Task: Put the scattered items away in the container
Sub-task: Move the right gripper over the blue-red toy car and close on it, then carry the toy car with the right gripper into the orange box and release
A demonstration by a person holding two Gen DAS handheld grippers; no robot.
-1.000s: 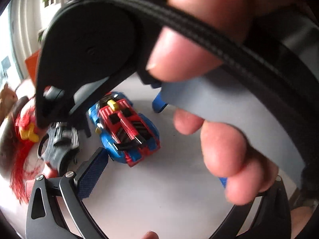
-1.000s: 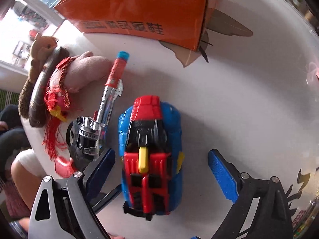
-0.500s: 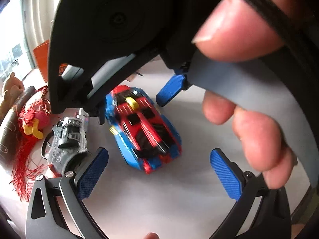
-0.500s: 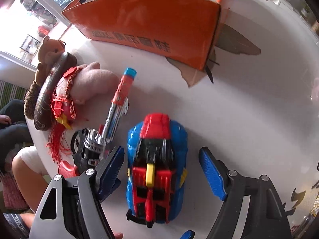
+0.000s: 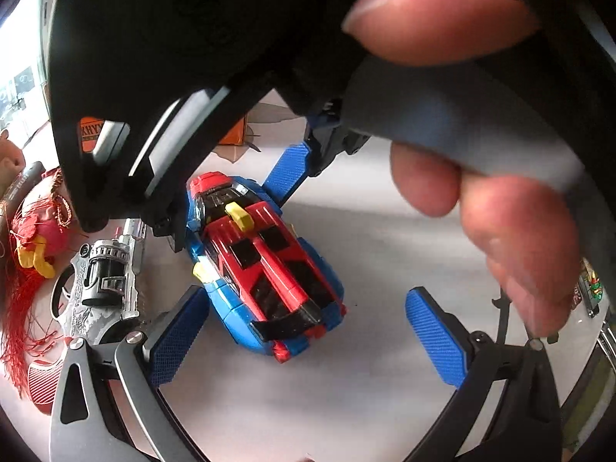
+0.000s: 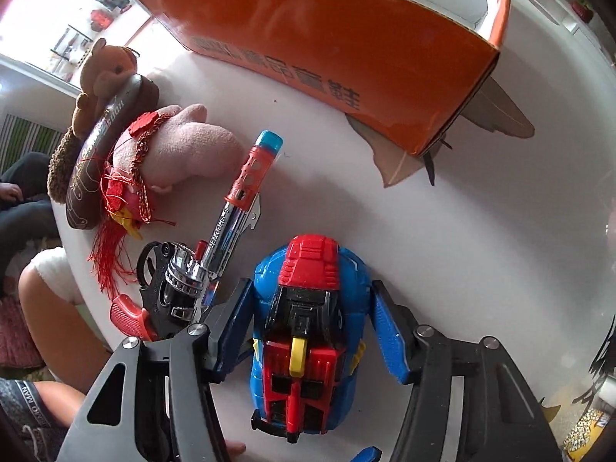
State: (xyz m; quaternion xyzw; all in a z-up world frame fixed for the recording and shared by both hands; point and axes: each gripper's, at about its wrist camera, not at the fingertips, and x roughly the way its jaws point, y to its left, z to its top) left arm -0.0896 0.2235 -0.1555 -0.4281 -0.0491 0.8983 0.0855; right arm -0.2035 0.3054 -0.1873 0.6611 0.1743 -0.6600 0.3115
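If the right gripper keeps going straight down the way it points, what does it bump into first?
Probably the toy car: it sits between the closing right gripper fingers, on the white table.

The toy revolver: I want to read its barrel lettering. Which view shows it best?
The right wrist view: the toy revolver lies whole, barrel lettering visible. The left wrist view shows only its cylinder and grip; the barrel is hidden.

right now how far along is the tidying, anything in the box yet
Done: nothing visibly; the orange box's inside is hidden. In hand: the right gripper straddles the blue and red toy car on the table, jaws closing, pads near its sides. The left gripper is open and holds nothing. Left: the car, the toy revolver, the pink plush and the brown plush.
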